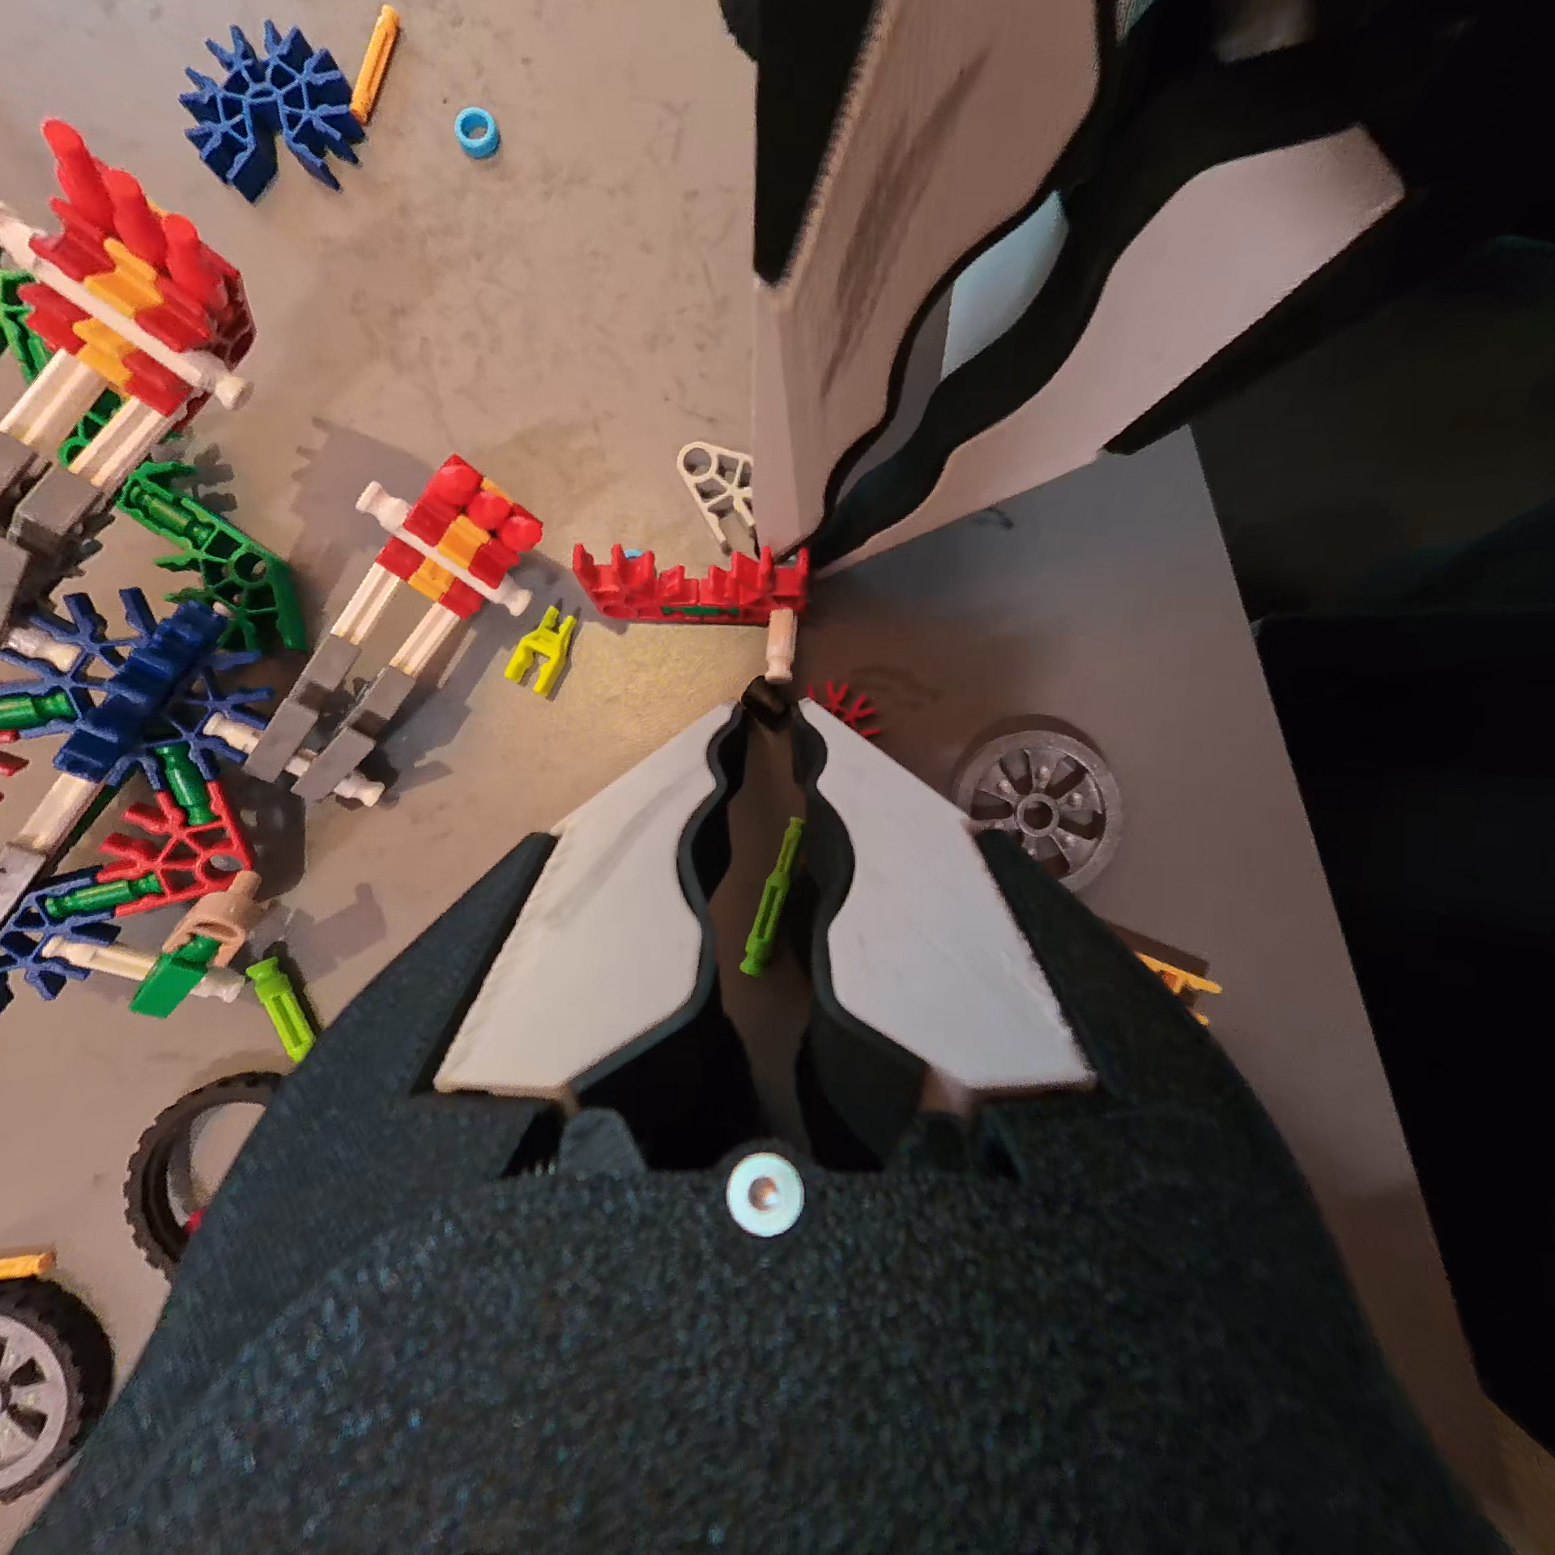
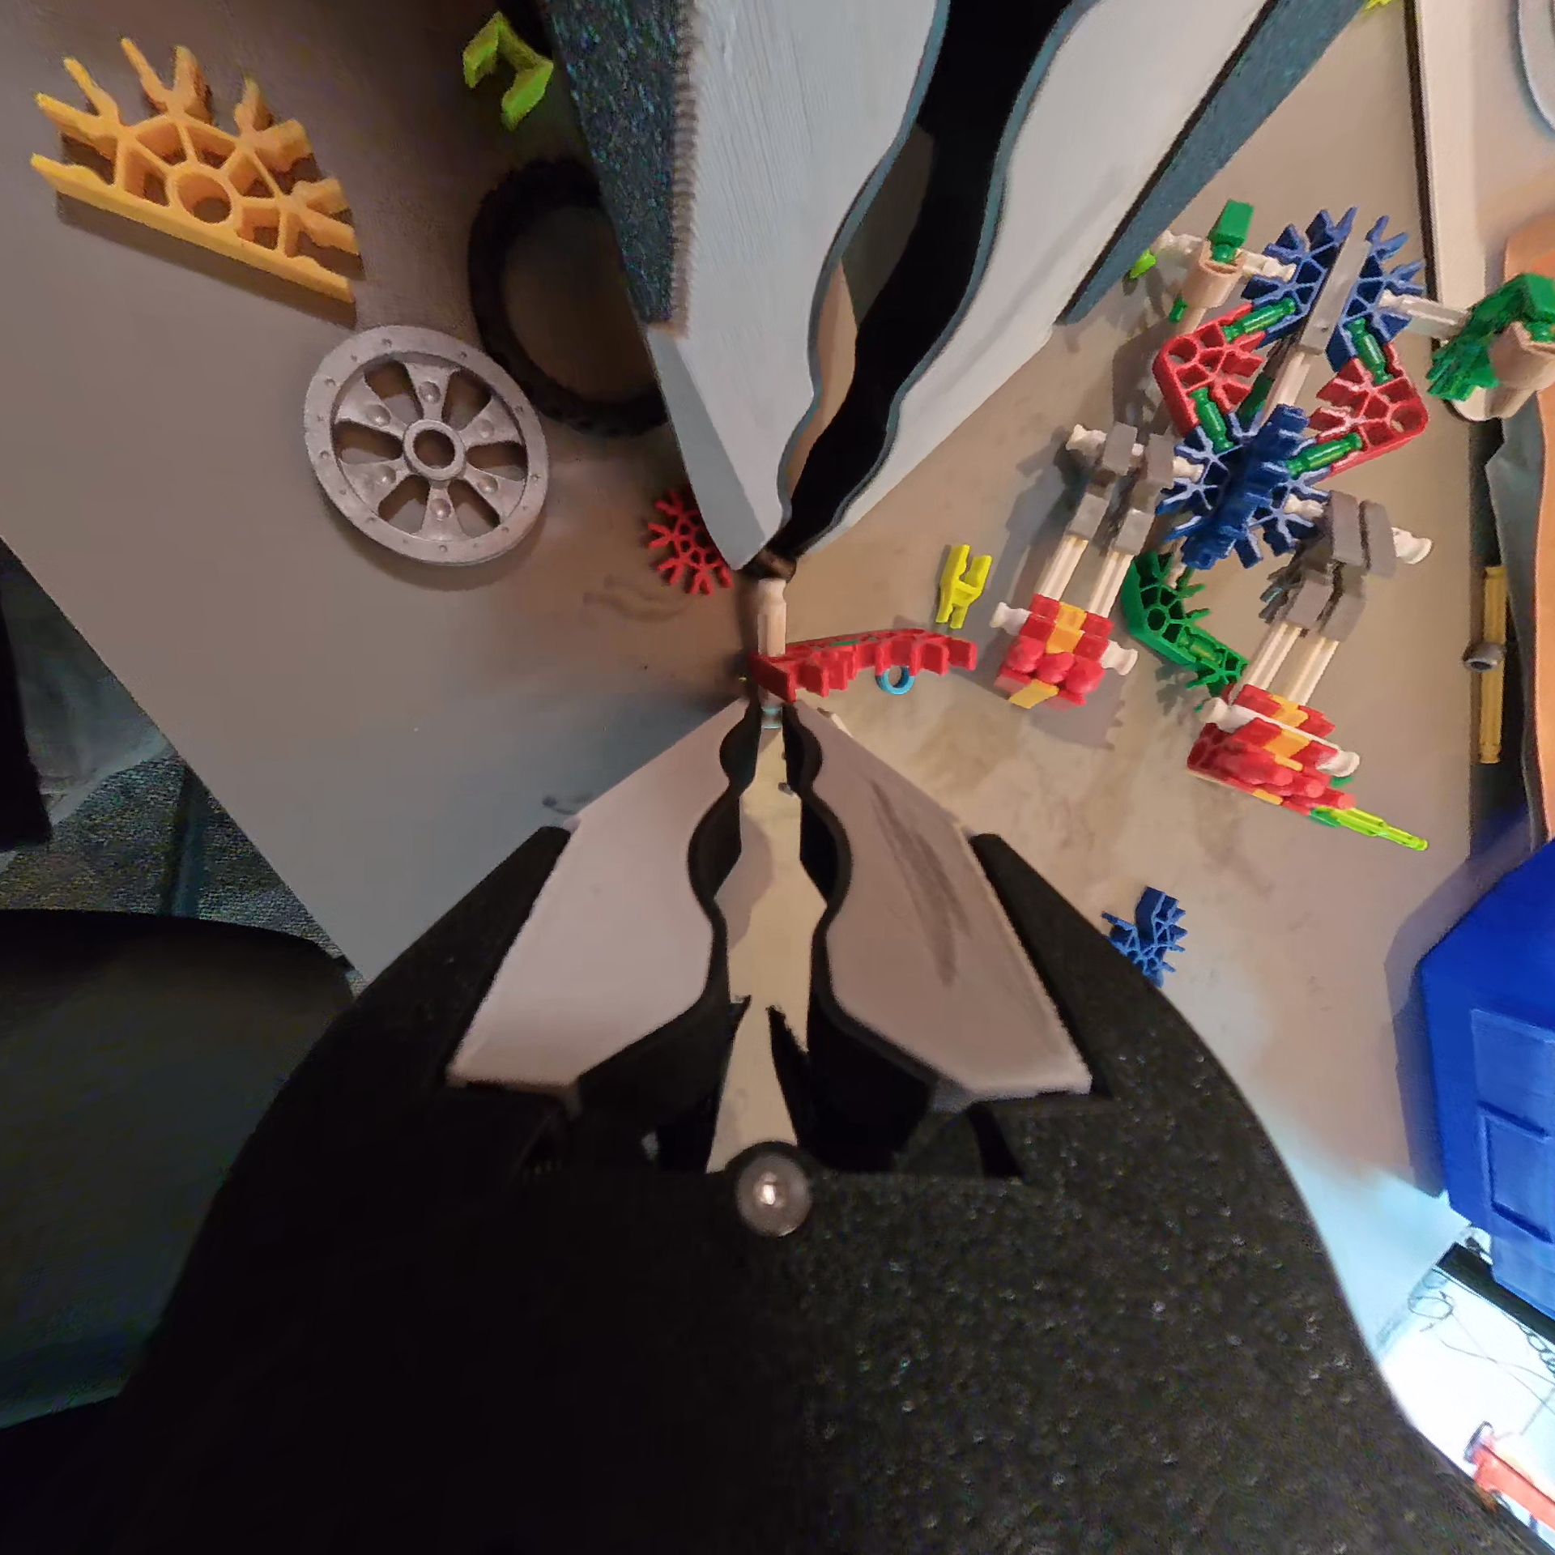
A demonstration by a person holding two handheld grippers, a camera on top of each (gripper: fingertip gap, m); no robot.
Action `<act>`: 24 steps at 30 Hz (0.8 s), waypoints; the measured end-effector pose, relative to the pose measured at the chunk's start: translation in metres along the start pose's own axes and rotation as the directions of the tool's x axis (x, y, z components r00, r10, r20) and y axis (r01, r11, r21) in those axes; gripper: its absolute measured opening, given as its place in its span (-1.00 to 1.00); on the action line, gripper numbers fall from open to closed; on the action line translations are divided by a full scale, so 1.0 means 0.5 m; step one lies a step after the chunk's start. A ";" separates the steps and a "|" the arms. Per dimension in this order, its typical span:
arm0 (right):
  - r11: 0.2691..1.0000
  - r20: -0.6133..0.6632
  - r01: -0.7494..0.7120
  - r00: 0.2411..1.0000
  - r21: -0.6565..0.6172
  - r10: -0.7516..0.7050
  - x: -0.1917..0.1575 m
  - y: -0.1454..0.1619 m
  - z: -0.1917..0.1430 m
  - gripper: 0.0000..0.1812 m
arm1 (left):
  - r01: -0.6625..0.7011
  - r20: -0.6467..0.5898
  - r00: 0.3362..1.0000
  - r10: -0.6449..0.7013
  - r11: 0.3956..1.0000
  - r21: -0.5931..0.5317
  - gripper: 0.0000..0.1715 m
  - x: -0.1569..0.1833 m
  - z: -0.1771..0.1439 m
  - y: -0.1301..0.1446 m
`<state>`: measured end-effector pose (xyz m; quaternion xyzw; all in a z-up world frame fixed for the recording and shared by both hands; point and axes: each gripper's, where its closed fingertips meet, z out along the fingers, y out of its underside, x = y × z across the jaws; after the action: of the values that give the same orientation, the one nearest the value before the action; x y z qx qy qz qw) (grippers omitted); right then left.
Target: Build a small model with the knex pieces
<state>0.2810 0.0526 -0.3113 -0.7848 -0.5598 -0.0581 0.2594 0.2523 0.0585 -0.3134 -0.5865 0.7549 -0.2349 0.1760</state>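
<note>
My left gripper [image 1: 770, 711] is shut on a small black piece [image 1: 764, 697] capping the near end of a short white rod [image 1: 781, 644]. The rod's far end meets a red toothed connector [image 1: 690, 589]. The right gripper [image 1: 791, 551] comes in from above and grips that connector's end. In the right wrist view, my right gripper [image 2: 766, 711] is shut on the red connector [image 2: 867, 656], which carries a small blue ring [image 2: 894, 680]. The white rod [image 2: 767, 610] stands up from it into the left gripper [image 2: 770, 562]. Both are held above the grey table [image 2: 252, 673].
On the table lie a grey wheel hub [image 1: 1039, 812], a red snowflake connector [image 2: 686, 543], a yellow-green clip [image 1: 543, 648], a light green rod [image 1: 774, 892], a black tyre [image 2: 547, 286], an orange connector [image 2: 202, 185] and multicoloured assemblies [image 1: 446, 555]. A blue bin [image 2: 1498, 1052] stands at the right. My two grippers' fingertips are within a few centimetres of each other.
</note>
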 end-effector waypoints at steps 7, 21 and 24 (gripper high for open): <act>1.000 0.000 0.026 1.000 -0.006 -0.026 -0.007 0.001 -0.004 -0.94 | 0.021 0.032 0.999 -0.021 1.000 0.004 -0.97 -0.001 -0.001 0.002; 0.999 -0.038 0.023 0.999 -0.021 -0.024 0.003 -0.020 0.008 -0.94 | 0.100 0.061 0.993 -0.100 0.995 0.015 -0.96 0.008 -0.008 0.010; 1.000 -0.053 0.025 0.998 -0.008 -0.025 0.007 -0.030 0.014 -0.95 | 0.104 0.062 0.993 -0.105 0.994 0.018 -0.94 0.013 -0.011 0.015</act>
<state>0.2674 0.0626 -0.3109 -0.7769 -0.5622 -0.0840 0.2707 0.2418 0.0547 -0.3131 -0.6309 0.7156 -0.2308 0.1915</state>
